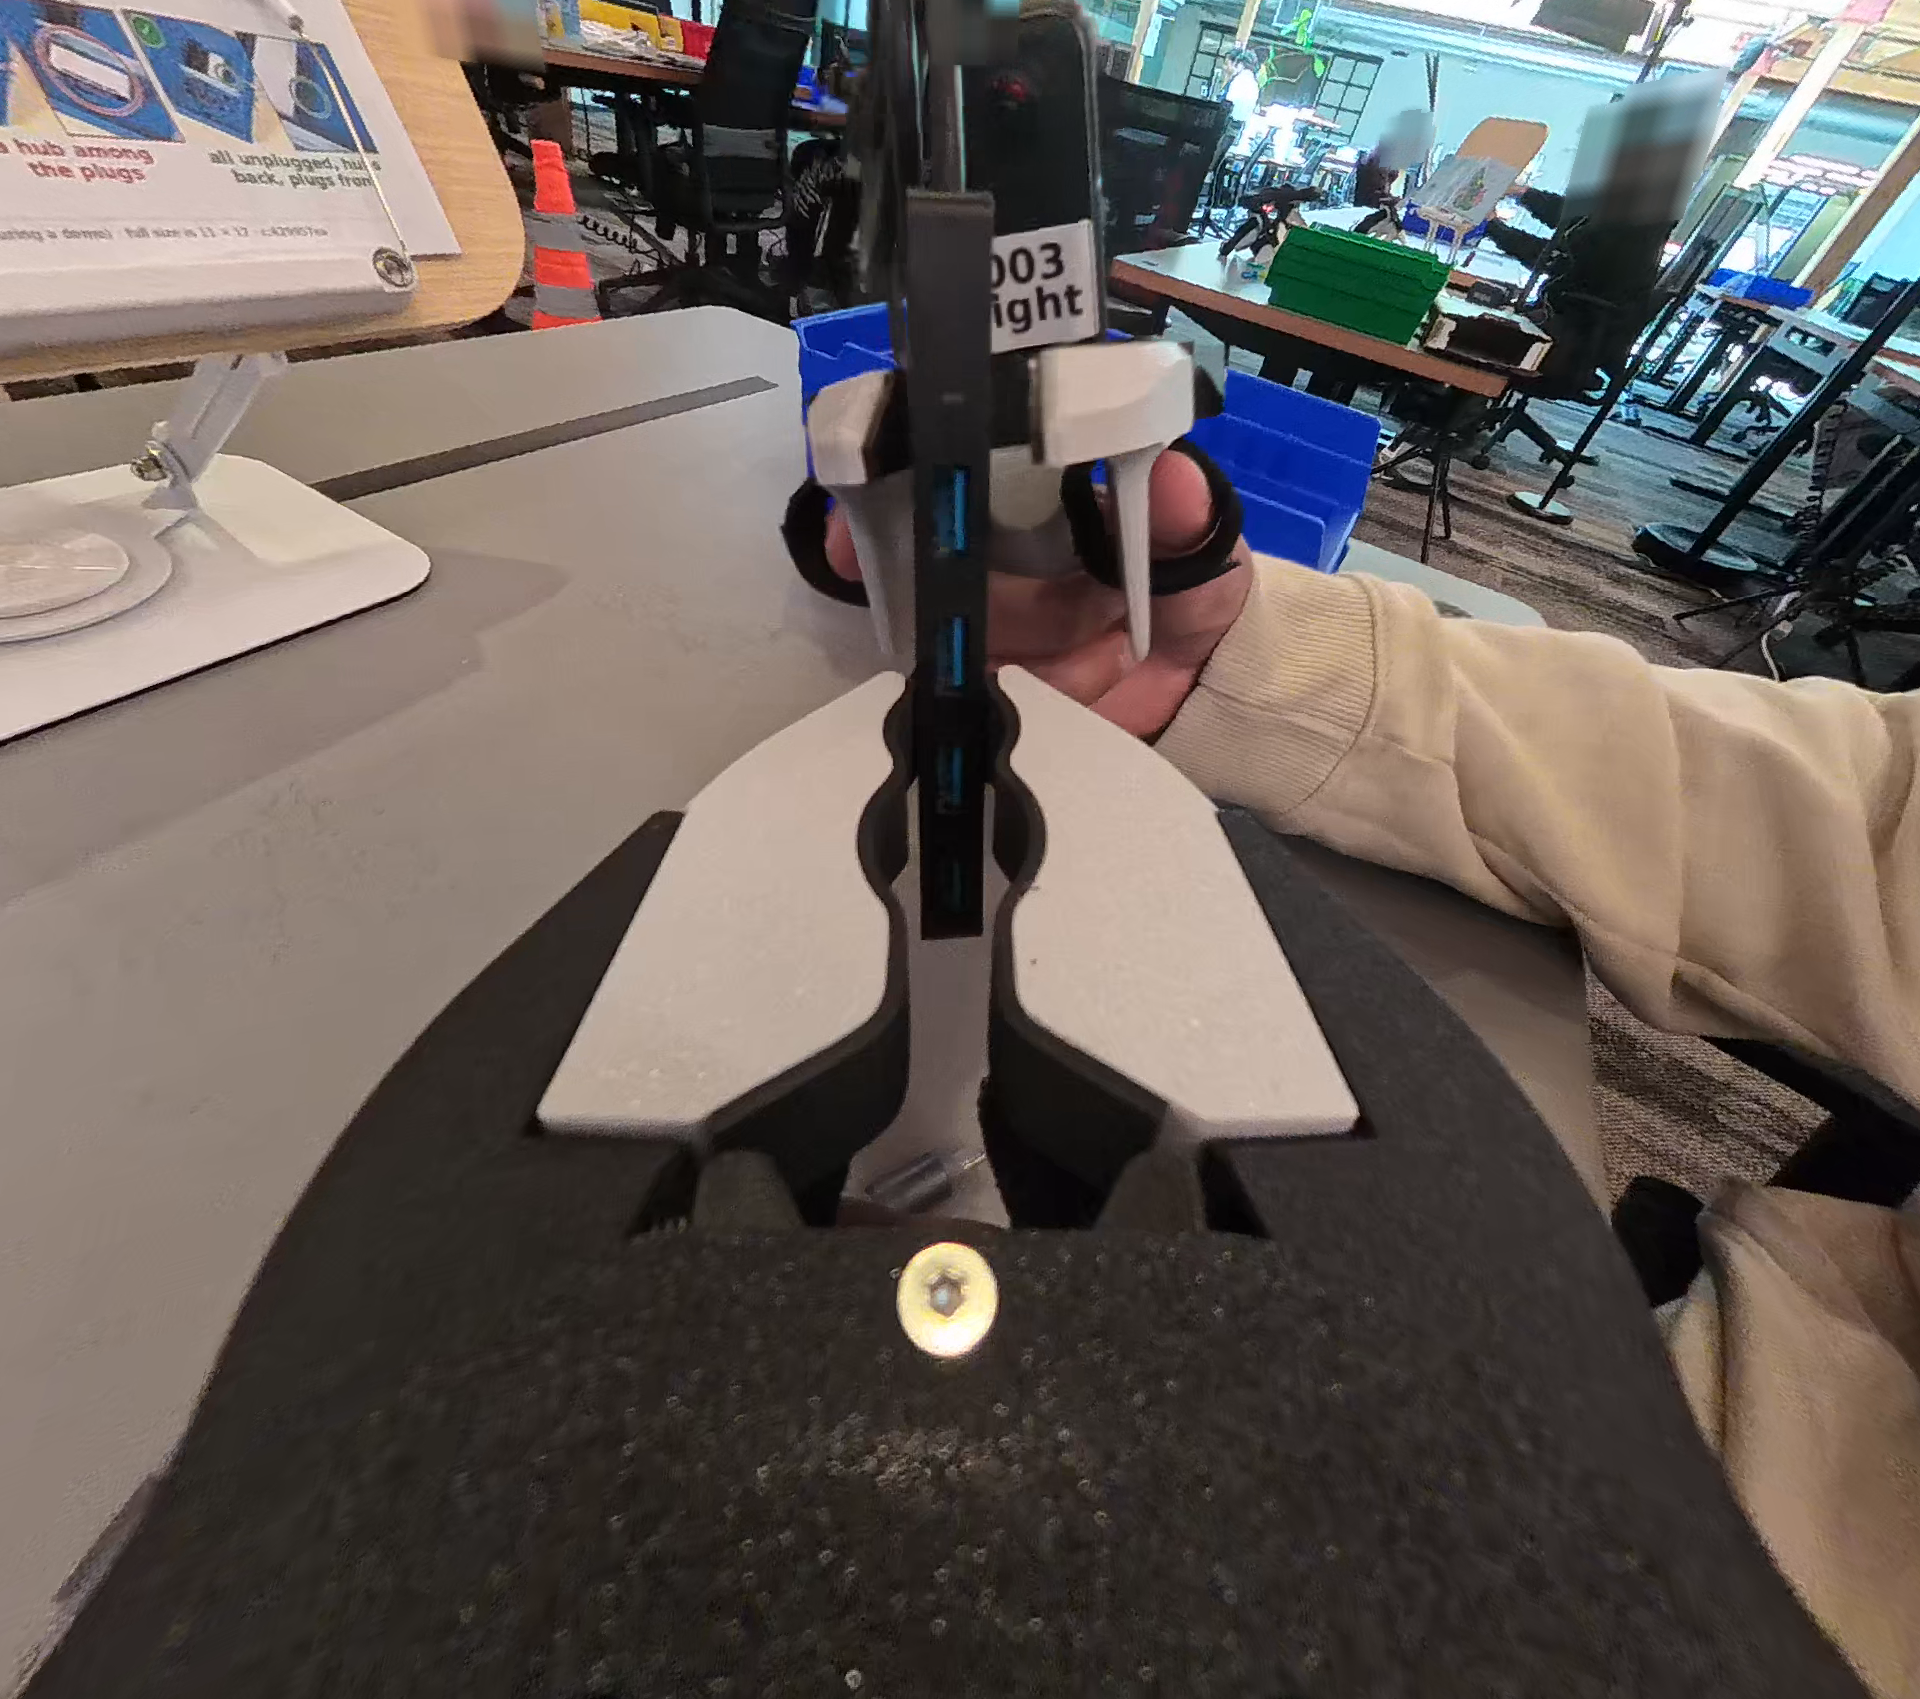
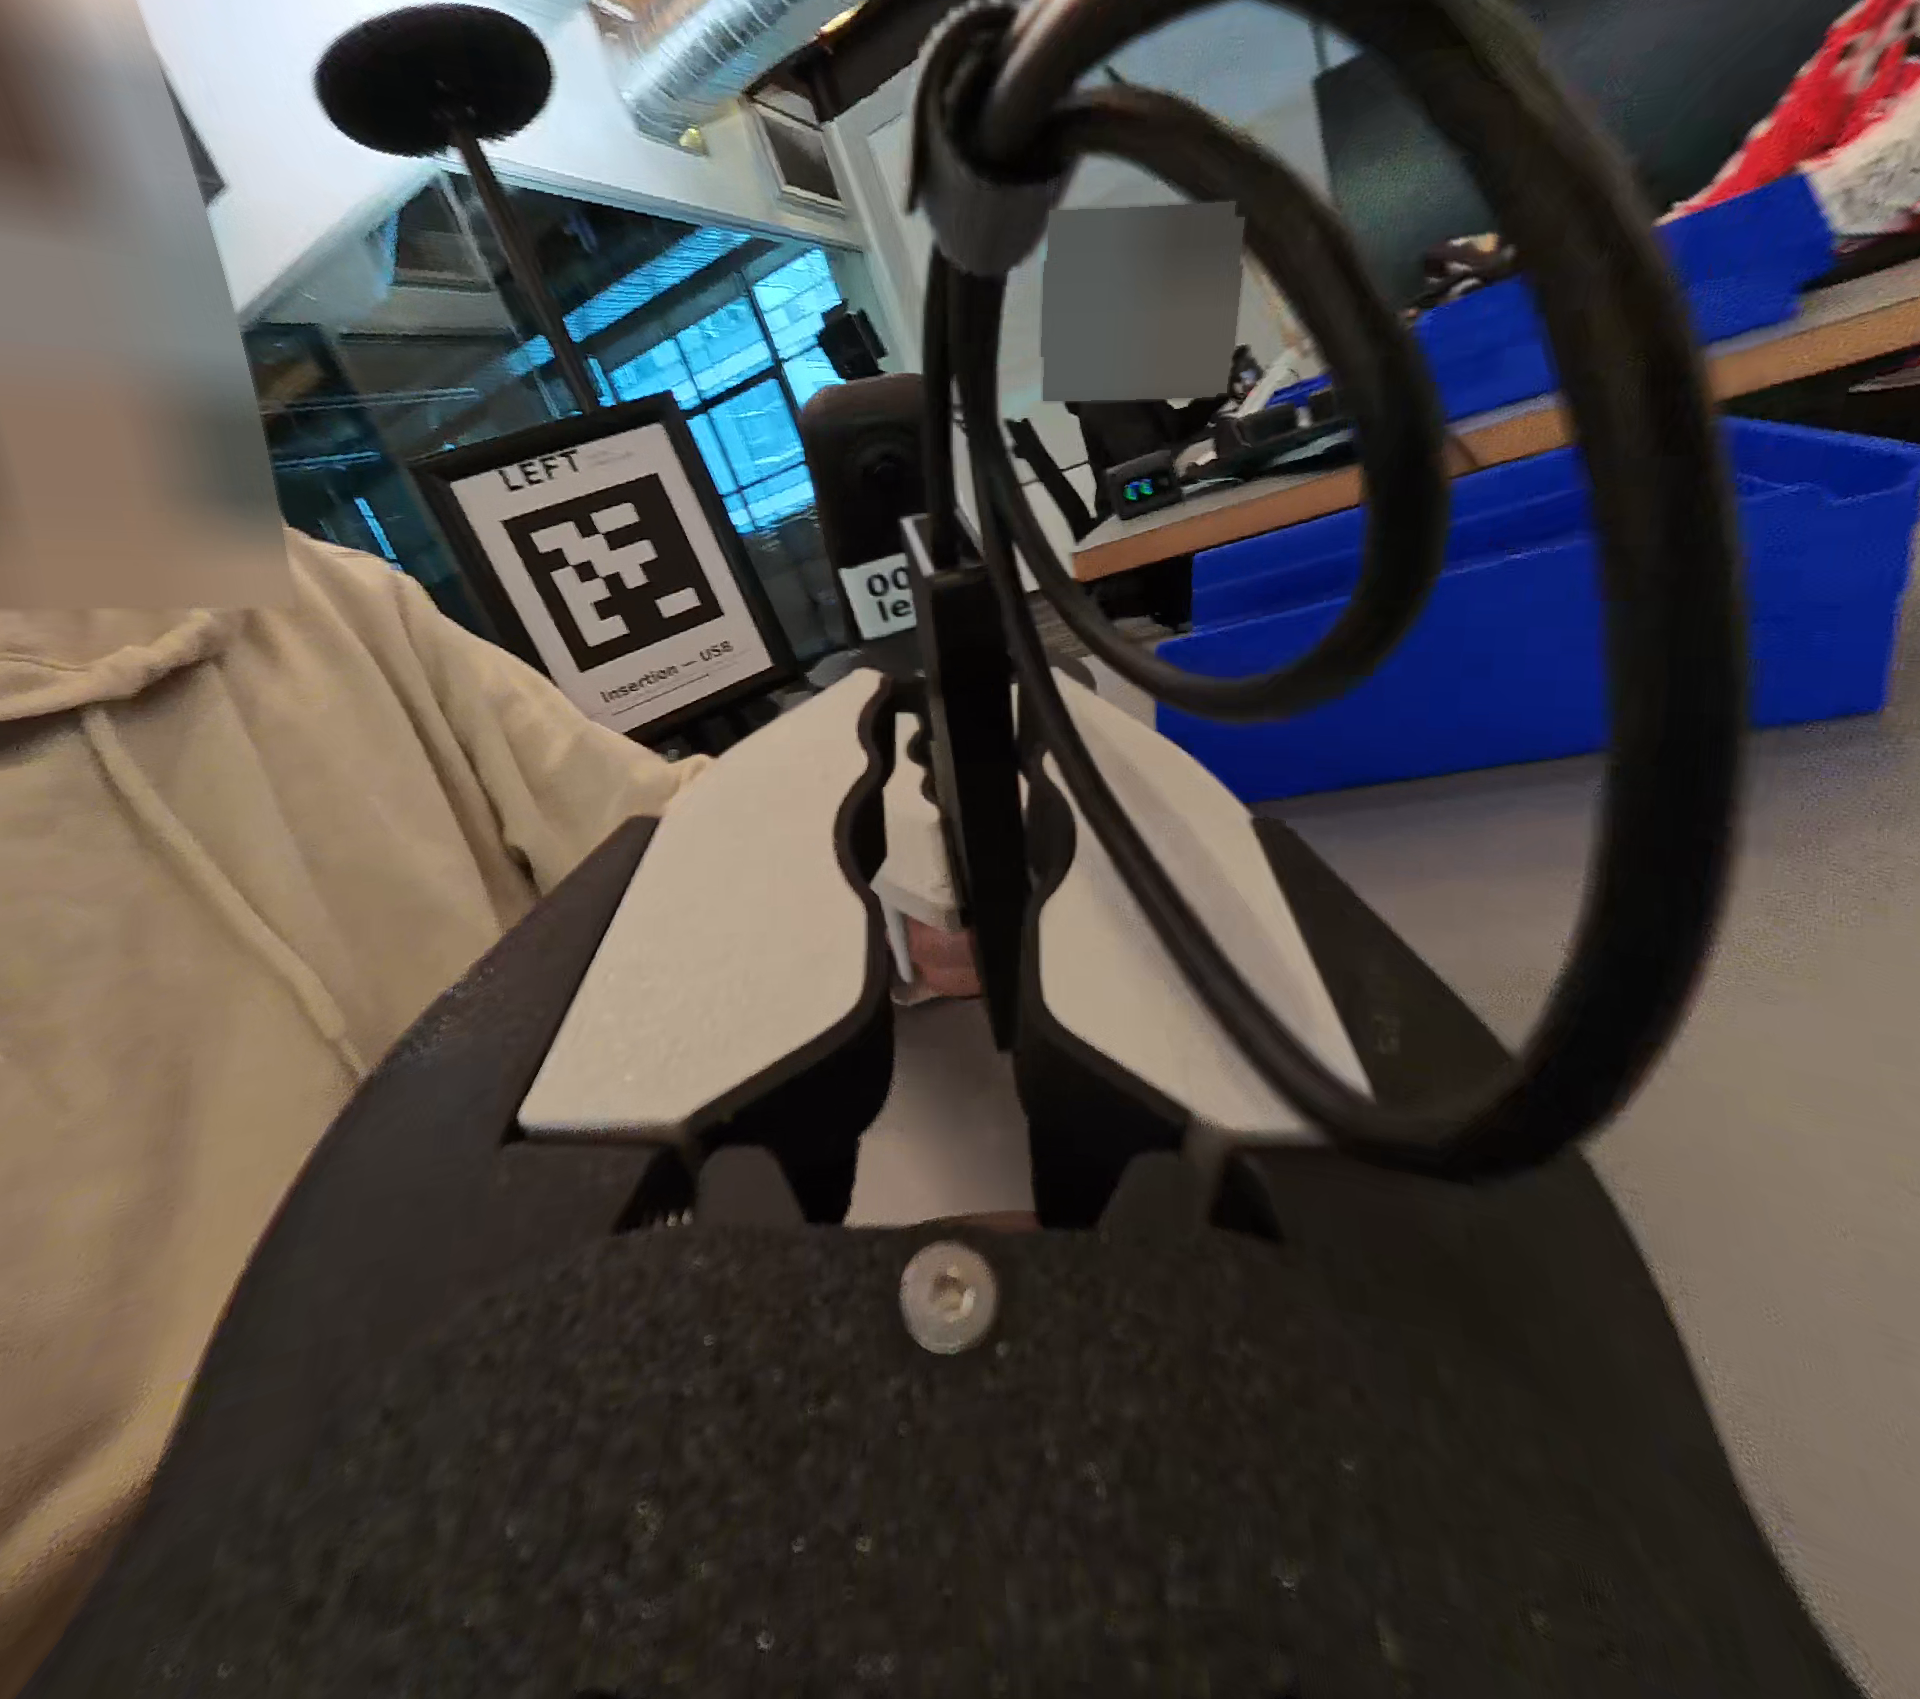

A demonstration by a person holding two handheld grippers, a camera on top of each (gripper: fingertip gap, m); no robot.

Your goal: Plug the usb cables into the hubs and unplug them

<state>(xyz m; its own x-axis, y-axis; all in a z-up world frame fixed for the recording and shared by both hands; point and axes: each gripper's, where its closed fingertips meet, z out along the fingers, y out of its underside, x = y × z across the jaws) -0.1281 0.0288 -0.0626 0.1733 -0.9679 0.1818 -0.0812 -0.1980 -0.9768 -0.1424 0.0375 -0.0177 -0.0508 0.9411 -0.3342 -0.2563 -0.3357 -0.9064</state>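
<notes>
USB hub (image 1: 943, 569) held above the tabletop (image 1: 520, 662), long axis running straight between both grippers. Left gripper (image 1: 948, 776) clamps its near end; right gripper (image 2: 961, 776) nearly closed around far end, contact unclear. Coiled cable (image 2: 1558, 506) dangles.

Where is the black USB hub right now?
The USB hub stands upright mid-frame in both wrist views, clamped between the left gripper's fingers, its top between the right gripper's fingers.

Cream ribbed sleeve (image 1: 1558, 776), white fingers (image 1: 748, 922), black base, silver screw (image 1: 945, 1301)
</notes>
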